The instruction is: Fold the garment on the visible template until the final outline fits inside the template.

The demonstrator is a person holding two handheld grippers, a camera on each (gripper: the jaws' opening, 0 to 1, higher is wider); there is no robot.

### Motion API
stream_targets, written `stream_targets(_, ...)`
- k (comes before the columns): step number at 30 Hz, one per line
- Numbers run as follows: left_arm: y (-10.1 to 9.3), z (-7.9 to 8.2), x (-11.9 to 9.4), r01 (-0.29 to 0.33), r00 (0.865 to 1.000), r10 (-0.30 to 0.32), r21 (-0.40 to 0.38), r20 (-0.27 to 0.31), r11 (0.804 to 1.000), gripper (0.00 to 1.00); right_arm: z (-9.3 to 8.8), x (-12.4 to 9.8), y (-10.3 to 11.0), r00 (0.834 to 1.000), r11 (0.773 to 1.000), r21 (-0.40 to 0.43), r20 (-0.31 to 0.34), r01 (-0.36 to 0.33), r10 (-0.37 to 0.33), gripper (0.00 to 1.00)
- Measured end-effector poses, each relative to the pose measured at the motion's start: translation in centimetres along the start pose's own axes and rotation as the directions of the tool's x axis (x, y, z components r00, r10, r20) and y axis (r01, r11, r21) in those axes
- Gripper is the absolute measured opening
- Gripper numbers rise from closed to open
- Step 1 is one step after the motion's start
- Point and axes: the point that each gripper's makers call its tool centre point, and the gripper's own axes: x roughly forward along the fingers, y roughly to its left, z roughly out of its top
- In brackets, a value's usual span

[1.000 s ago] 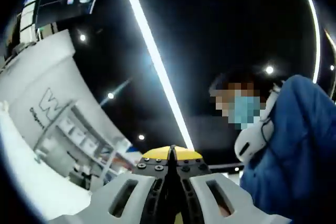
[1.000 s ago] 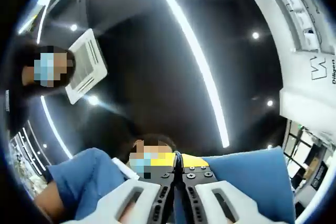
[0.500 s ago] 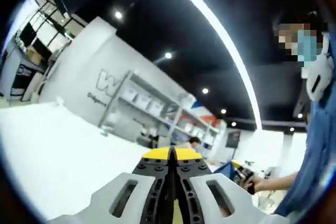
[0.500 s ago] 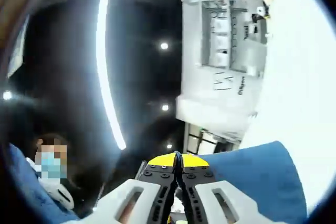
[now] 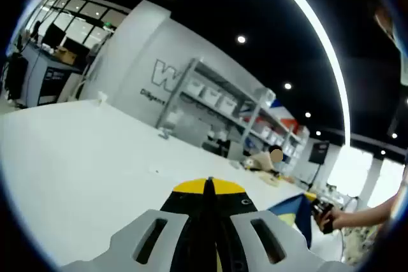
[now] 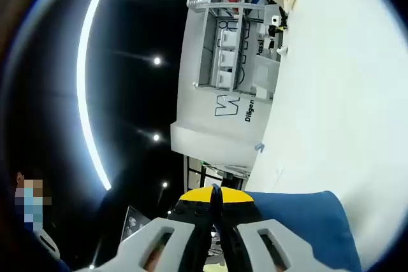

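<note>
Left gripper view: the left claw is clenched, jaws pressed together with yellow tips meeting, held low and nearly level over the white desk. To its right a corner of the blue garment hangs beside a hand gripping the other tool. Shelving stands beyond the desk. Right gripper view: the right claw is rolled sideways, jaws clamped on the blue garment, with the desk beyond it.
</note>
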Motion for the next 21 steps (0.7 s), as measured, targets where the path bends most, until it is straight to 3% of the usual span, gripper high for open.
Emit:
stream_targets(8,3.3,-1.1,2.8,-0.069,0.998,0.070,-0.025,0.004,0.997,0.00,1.4,2.9,-3.0,0.999,0.997,-0.061,-0.015,0.049,-0.050,0.00)
stream_targets(13,4.0,-1.6,4.0,-0.108,0.994,0.108,-0.005,-0.007,0.994,0.00,1.8,3.8,-4.9,0.994,0.992,-0.068,0.007,0.106,-0.106,0.00)
stream_targets(15,3.4,-1.8,4.5,-0.126,0.992,0.126,-0.007,-0.003,0.992,0.00,1.9,4.1,-5.3,0.992,0.990,-0.075,0.016,0.123,-0.122,0.00)
stream_targets(17,4.3,-1.8,4.9,-0.141,0.990,0.141,-0.011,0.005,0.990,0.00,2.0,4.2,-6.0,0.987,0.980,-0.117,0.029,0.160,-0.158,0.00)
stream_targets(19,4.0,-2.3,5.0,-0.156,0.988,0.156,-0.045,0.004,0.987,0.00,2.0,4.3,-6.4,0.985,0.974,-0.145,0.027,0.173,-0.171,0.00)
stream_targets(21,4.7,-2.8,5.1,-0.160,0.987,0.161,-0.071,0.002,0.985,0.02,2.1,4.3,-6.4,0.985,0.976,-0.134,0.031,0.170,-0.167,0.07)
